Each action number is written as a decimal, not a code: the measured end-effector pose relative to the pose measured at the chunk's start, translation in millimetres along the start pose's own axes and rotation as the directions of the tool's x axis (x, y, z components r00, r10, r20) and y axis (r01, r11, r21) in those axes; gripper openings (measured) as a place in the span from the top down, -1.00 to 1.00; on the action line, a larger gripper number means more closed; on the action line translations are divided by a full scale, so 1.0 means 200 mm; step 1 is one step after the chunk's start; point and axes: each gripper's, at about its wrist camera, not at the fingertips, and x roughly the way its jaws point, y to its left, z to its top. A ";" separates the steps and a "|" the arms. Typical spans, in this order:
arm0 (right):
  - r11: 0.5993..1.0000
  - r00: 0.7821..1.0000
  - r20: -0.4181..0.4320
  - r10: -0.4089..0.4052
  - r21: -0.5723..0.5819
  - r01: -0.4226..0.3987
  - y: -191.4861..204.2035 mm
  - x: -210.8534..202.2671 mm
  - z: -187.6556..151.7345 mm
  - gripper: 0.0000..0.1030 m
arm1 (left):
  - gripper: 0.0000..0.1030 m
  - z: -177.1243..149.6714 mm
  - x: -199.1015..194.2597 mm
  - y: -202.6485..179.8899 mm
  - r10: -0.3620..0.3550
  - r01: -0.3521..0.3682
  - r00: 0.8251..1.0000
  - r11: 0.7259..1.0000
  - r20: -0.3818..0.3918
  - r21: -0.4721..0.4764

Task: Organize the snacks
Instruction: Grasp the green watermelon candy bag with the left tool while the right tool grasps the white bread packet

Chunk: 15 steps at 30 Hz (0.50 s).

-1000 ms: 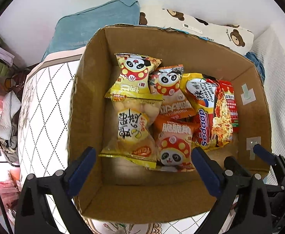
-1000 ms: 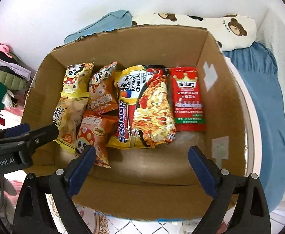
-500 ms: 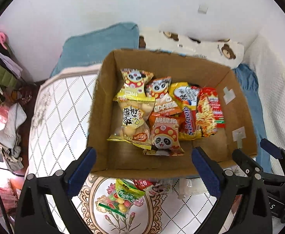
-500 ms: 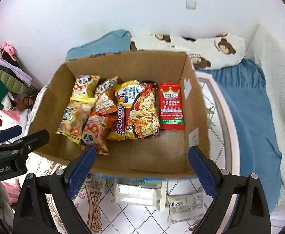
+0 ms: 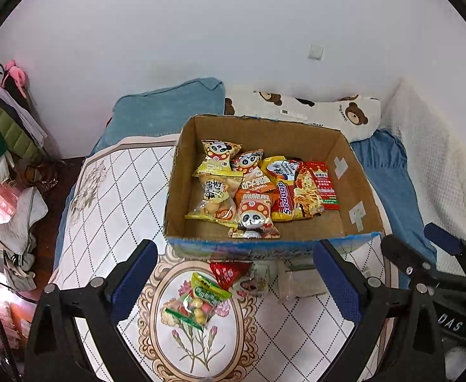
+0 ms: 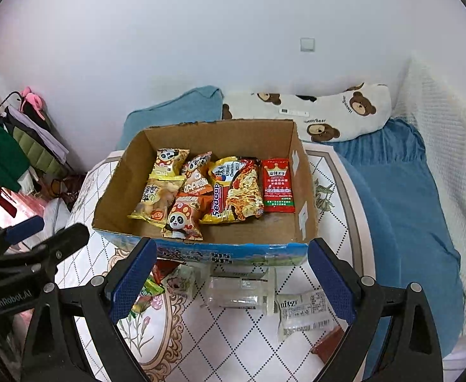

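An open cardboard box (image 5: 357,172) (image 6: 115,187) stands on the bed and holds several snack packs, among them a Sedaap noodle pack (image 5: 292,187) (image 6: 236,187) and a red packet (image 6: 277,184). Loose snacks lie in front of the box: a green candy bag (image 5: 198,302), a red pack (image 5: 228,272), a clear packet (image 6: 239,289) and a white packet (image 6: 303,308). My left gripper (image 5: 236,281) is open and empty, above the loose snacks. My right gripper (image 6: 229,278) is open and empty, above the clear packet.
The white diamond-pattern quilt (image 5: 105,197) covers the bed. A teal pillow (image 5: 169,111) and a bear-print pillow (image 6: 338,114) lie behind the box. A blue blanket (image 6: 401,197) is on the right. Clothes (image 6: 7,156) hang at the left. The wall is behind.
Both grippers have pulled back and up from over the box. The box now looks smaller and the loose snacks in front of it have come into view.
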 end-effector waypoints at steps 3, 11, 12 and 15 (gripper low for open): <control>1.000 1.000 0.020 0.008 0.012 -0.008 0.00 -0.06 -0.03 -0.90 | -0.94 -0.03 -0.03 0.02 -0.002 0.002 1.000 1.000 0.013 -0.015; 0.989 0.991 -0.085 0.104 0.118 -0.093 -0.08 0.12 -0.15 -0.89 | -0.94 -0.18 0.11 0.16 0.058 -0.061 0.996 0.997 -0.066 -0.051; 0.983 0.986 -0.114 0.122 0.149 -0.104 -0.10 0.19 -0.18 -0.85 | -0.95 -0.20 0.15 0.19 0.064 -0.069 0.994 0.996 -0.089 -0.055; 0.967 0.968 -0.194 0.156 0.229 -0.110 -0.16 0.41 -0.28 -0.44 | -0.95 -0.29 0.28 0.27 0.088 -0.098 0.983 0.994 -0.162 -0.057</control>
